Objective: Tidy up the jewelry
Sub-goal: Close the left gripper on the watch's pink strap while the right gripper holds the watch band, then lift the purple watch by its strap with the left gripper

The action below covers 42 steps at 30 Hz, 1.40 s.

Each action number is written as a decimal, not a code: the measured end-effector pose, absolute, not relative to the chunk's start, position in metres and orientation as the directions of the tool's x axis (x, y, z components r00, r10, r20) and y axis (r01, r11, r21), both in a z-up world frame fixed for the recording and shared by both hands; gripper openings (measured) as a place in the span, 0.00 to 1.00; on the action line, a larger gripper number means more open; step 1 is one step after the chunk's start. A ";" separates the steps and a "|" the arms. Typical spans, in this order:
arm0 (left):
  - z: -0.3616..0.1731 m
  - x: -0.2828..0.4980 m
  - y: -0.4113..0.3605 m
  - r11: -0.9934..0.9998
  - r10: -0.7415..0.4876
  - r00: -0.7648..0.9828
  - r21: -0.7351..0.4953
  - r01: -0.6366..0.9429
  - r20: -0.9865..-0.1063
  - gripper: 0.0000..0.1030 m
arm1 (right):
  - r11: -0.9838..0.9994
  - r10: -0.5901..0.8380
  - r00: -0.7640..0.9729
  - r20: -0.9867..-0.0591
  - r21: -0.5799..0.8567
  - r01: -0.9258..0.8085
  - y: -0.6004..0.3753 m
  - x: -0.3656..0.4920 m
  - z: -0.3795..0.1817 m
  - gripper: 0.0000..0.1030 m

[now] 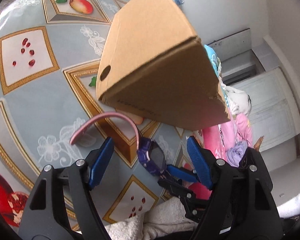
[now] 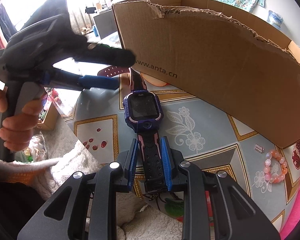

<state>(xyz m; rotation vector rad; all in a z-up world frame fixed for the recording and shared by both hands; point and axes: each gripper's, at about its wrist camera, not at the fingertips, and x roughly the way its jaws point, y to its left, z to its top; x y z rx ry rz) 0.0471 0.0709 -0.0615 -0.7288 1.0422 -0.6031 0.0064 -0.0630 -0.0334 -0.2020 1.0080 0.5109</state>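
Fruit-patterned cloth covers the counter, and a torn cardboard box fills the upper right of the right wrist view, open side up.

At the centre of that view sits the watch, a chunky purple case with a dark screen. One band runs down into the right claw, whose blue pads are clamped on its flat sides near the buckle end. The other band, pink on its back, arches away toward the box.

The left claw stands apart, jaws wide, with nothing pressed between them. In the left wrist view the watch case lies in the gap between its pads and the pink band curls up and to the left; a hand grips its handle at the left edge of the right wrist view.

The watch probably handles as a light thing with all its weight in the case. The bands look like soft rubber, so held by one band the case is likely to droop and swing. The screen seems the part to keep off hard edges. A hold across the case sides, or on the band close to the case, would likely steady it better.

A bead bracelet lies at lower right, beside a small metal piece.
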 end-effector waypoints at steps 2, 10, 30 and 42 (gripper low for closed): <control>-0.061 0.052 0.070 0.624 -0.738 0.400 -0.775 0.099 -0.543 0.69 | 0.864 0.316 0.428 -0.847 0.071 -0.498 -0.063 0.007 -0.033 0.23; -0.058 0.060 0.056 0.682 -0.682 0.447 -0.724 0.102 -0.579 0.66 | 0.862 0.317 0.427 -0.847 0.069 -0.502 -0.063 0.007 -0.033 0.23; -0.045 0.057 0.008 0.904 -0.424 0.492 -0.390 0.177 -0.760 0.13 | 0.862 0.309 0.417 -0.855 0.066 -0.503 -0.072 0.002 -0.034 0.22; -0.043 0.053 0.006 0.945 -0.324 0.479 -0.262 0.194 -0.816 0.16 | 0.860 0.322 0.396 -0.860 0.091 -0.503 -0.081 0.000 -0.033 0.22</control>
